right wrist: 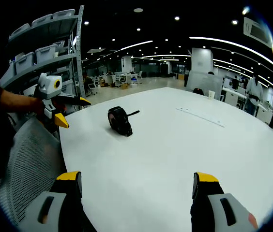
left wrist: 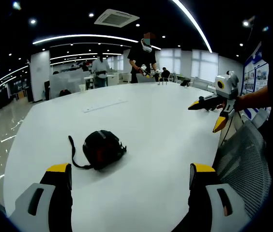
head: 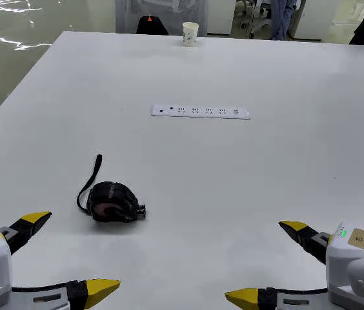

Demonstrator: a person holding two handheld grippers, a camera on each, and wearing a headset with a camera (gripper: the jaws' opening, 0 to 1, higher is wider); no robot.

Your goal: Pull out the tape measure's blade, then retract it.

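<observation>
nothing of the task looks begun. the tape measure (head: 112, 202) lies on its side on the white table (head: 266, 161), nearer the left edge, with no blade drawn out of its case and its black wrist strap (head: 91, 177) trailing off toward the far side. both steps are left, by my reading: the pull-out and the retract.

the left tongs (head: 72, 250) hang low at the near edge, just short of the tape measure, jaws spread wide and holding nothing. the right tongs (head: 262, 261) sit well apart from it on the other side, jaws also wide and bare. each points inward over the table, roughly level, neither touching the tape measure.

a white power strip (head: 200, 111) lies farther back, and a paper cup (head: 190, 33) stands at the far edge.
</observation>
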